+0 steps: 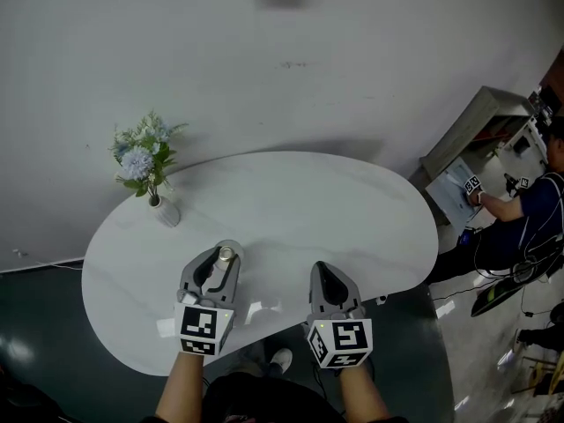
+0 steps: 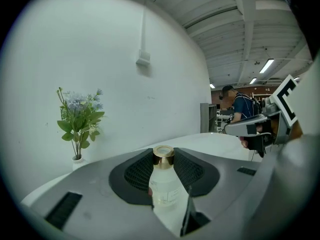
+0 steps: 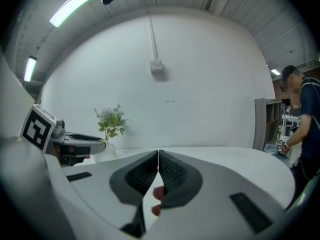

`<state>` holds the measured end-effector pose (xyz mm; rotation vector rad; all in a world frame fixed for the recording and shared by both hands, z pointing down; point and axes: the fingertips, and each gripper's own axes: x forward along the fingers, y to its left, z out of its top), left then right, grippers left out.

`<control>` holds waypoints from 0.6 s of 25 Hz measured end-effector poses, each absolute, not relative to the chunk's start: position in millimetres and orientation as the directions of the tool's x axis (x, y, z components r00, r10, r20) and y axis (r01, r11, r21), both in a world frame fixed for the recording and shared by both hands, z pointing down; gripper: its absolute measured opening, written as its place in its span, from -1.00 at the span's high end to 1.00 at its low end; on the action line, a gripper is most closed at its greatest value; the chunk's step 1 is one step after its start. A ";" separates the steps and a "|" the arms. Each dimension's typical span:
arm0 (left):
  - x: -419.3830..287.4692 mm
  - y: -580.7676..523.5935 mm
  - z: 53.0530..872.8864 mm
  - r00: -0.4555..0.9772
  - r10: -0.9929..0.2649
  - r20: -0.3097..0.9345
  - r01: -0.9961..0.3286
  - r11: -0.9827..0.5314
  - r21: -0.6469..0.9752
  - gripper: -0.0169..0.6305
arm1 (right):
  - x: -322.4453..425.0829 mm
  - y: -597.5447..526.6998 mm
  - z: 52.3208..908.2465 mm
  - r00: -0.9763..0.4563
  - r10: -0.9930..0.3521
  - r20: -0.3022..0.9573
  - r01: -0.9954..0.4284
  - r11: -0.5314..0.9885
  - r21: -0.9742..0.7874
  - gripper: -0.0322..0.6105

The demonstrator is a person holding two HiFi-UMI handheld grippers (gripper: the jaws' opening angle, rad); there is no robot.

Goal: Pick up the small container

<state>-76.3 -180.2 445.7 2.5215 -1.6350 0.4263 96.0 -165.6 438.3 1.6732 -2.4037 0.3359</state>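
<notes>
No legible words, brands or numbers anywhere. Black-and-white square marker pattern [image 1: 198,327] on the left gripper [image 1: 224,254], another on the right gripper [image 1: 319,270], neither with letters. Possibly faint print on the small container [image 2: 164,186], too blurred to read.

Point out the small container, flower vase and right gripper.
small container [image 2: 164,186], left gripper view, on its clear body below the gold cap.
flower vase [image 1: 165,212], head view, on its white body.
right gripper [image 3: 158,153], right gripper view, where its shut fingers meet.

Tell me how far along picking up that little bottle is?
Done: the left gripper is clamped on the bottle. In hand: that grip. Left: lifting it clear of the table; I can't tell whether it's off yet. The right gripper is shut and empty.
</notes>
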 end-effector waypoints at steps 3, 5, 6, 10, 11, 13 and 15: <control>-76.0 -170.4 439.1 0.380 -0.882 0.279 -0.908 -0.413 -0.069 0.55 | 98.7 -157.9 431.9 -0.342 -0.900 0.269 -0.939 0.336 -0.072 0.69; -75.8 -163.8 435.1 0.380 -0.884 0.271 -0.908 -0.412 -0.073 0.55 | 98.6 -151.5 428.2 -0.346 -0.901 0.261 -0.938 0.340 -0.069 0.69; -75.9 -160.7 433.3 0.379 -0.886 0.268 -0.908 -0.412 -0.075 0.55 | 98.0 -148.0 426.7 -0.350 -0.900 0.259 -0.936 0.346 -0.064 0.69; -76.7 -147.1 429.9 0.378 -0.887 0.265 -0.906 -0.413 -0.091 0.55 | 95.0 -133.0 423.6 -0.369 -0.892 0.260 -0.926 0.378 -0.017 0.69; -77.2 -143.7 429.4 0.377 -0.887 0.265 -0.906 -0.412 -0.092 0.55 | 95.1 -130.1 423.2 -0.370 -0.892 0.260 -0.925 0.379 -0.018 0.69; -78.0 -137.2 427.7 0.375 -0.888 0.264 -0.907 -0.411 -0.093 0.55 | 96.3 -125.6 420.7 -0.373 -0.892 0.254 -0.926 0.375 -0.043 0.69; -77.6 -131.5 424.1 0.375 -0.890 0.260 -0.907 -0.411 -0.097 0.55 | 97.9 -121.9 416.1 -0.376 -0.894 0.245 -0.926 0.373 -0.061 0.69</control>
